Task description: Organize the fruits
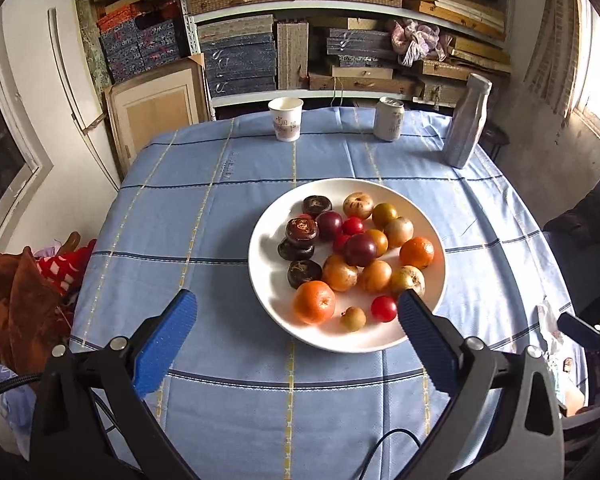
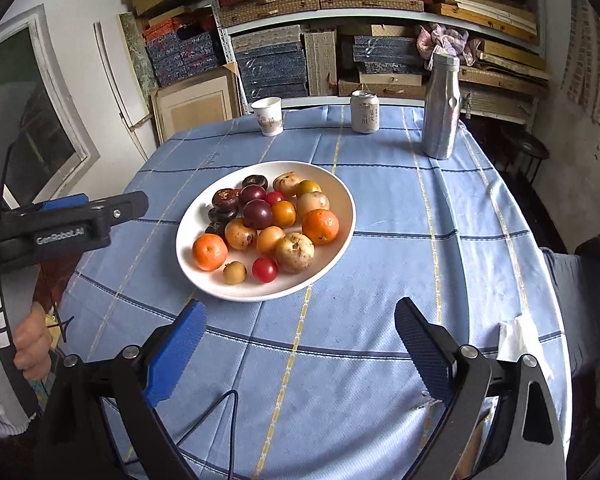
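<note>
Now, through my left wrist view, my left gripper has its jaws spread wide and empty above the near rim of the white plate, which sits on the blue checked surface heaped with oranges, dark plums, cherry tomatoes and brown chestnut-like fruits. Through my right wrist view, my right gripper hangs with jaws just as wide and empty, short of the plate, with a paper cup, a can and a silver bottle lined up along the far edge.
</note>
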`<move>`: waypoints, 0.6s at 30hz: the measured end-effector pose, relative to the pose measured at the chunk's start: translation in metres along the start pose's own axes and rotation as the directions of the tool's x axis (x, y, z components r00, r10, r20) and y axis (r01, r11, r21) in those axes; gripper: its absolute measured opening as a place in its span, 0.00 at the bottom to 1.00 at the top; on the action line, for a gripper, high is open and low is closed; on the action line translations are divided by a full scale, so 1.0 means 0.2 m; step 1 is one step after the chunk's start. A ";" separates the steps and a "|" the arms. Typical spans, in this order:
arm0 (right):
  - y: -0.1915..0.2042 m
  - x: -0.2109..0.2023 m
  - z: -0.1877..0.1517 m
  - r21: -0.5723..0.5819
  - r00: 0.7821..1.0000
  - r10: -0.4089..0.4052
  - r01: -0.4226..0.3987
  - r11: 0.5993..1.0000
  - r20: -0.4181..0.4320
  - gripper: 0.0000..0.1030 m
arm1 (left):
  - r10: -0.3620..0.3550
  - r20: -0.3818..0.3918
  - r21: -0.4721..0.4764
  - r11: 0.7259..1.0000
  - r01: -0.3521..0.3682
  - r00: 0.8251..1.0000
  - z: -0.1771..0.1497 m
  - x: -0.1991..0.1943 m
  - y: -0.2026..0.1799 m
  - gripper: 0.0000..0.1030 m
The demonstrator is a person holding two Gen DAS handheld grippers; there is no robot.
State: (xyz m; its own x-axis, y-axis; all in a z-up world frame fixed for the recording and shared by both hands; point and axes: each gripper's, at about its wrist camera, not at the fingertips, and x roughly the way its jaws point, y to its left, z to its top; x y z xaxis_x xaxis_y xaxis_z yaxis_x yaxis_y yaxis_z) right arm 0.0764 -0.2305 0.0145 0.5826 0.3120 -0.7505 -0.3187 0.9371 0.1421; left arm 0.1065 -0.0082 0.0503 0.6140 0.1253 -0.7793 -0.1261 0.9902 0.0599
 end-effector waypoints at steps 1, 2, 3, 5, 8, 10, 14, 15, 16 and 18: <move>0.00 0.00 0.00 0.000 1.000 -0.004 0.004 1.000 -0.001 0.93 | -0.004 -0.007 0.002 1.000 0.004 1.000 0.00 0.01 0.00 0.95; 0.00 0.00 0.00 0.001 1.000 -0.005 0.005 1.000 -0.002 0.93 | -0.009 -0.013 0.003 1.000 0.009 1.000 0.00 0.02 -0.01 0.96; -0.01 0.00 0.00 0.003 1.000 -0.008 0.008 1.000 -0.004 0.93 | -0.008 -0.019 0.005 1.000 0.008 1.000 0.00 0.03 -0.01 0.96; -0.01 0.01 0.01 0.000 1.000 -0.013 0.013 1.000 -0.008 0.93 | -0.010 -0.026 0.008 1.000 0.010 1.000 -0.01 0.04 -0.02 0.96; 0.00 0.02 0.01 -0.008 1.000 -0.013 0.013 1.000 -0.015 0.93 | -0.033 -0.024 0.004 0.999 0.033 0.999 -0.01 0.05 -0.02 0.96; 0.01 0.03 0.01 -0.016 1.000 -0.008 0.008 1.000 -0.021 0.93 | -0.037 0.017 -0.009 0.999 0.038 0.999 -0.02 0.02 -0.01 0.95; 0.02 0.05 0.02 -0.020 1.000 -0.001 0.000 1.000 -0.028 0.93 | -0.039 0.021 -0.003 0.999 0.039 0.999 -0.01 0.03 -0.01 0.95; 0.02 0.06 0.02 -0.022 1.000 0.002 -0.002 1.000 -0.031 0.93 | -0.042 0.003 -0.012 0.999 0.042 0.999 -0.01 0.04 0.00 0.95; 0.02 0.06 0.02 -0.024 0.999 0.002 -0.003 1.000 -0.032 0.93 | -0.026 -0.010 -0.025 0.999 0.026 1.000 -0.01 0.06 0.01 0.95; 0.03 0.07 0.02 -0.030 0.999 0.005 -0.006 1.000 -0.033 0.93 | -0.020 -0.030 -0.038 0.999 0.018 0.999 -0.02 0.08 0.02 0.95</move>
State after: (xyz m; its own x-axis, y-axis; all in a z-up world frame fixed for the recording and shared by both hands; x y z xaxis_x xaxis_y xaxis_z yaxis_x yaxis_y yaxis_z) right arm 0.0859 -0.2200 0.0086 0.5562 0.3118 -0.7703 -0.3445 0.9300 0.1277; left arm 0.1127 -0.0022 0.0357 0.5929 0.1041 -0.7986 -0.1445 0.9893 0.0217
